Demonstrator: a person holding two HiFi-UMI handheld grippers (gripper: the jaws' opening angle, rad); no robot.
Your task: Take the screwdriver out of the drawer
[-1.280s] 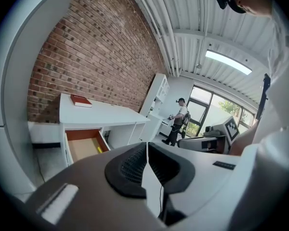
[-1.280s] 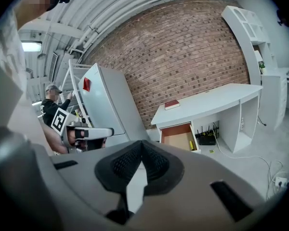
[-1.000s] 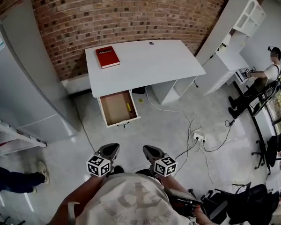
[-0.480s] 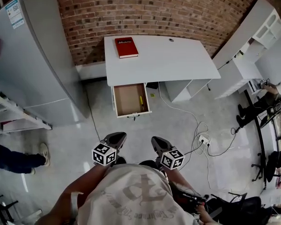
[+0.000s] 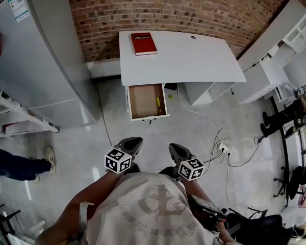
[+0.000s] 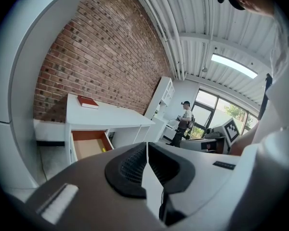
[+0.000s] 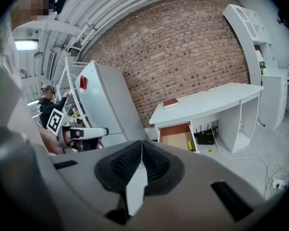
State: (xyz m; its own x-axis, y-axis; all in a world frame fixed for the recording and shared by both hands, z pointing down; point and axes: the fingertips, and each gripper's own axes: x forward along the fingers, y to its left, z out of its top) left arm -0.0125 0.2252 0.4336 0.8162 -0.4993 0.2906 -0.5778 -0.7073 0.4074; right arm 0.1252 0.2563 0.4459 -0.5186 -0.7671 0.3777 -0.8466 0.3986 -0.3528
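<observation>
Under the white desk a wooden drawer stands pulled open. A yellow screwdriver lies along its right side, and it also shows in the left gripper view as the screwdriver and in the right gripper view as the screwdriver. My left gripper and right gripper are held side by side in front of my body, well short of the drawer. Both point towards the desk. The left gripper is shut with nothing in it, and so is the right gripper.
A red book lies on the desk's back left. A tall grey cabinet stands left of the desk, white shelving to its right. Cables and a power strip lie on the floor at right. A person's feet show at left.
The head view has swung, so the desk and drawer now sit further right and higher in the picture. Both grippers stay shut and keep their place in front of my body.
</observation>
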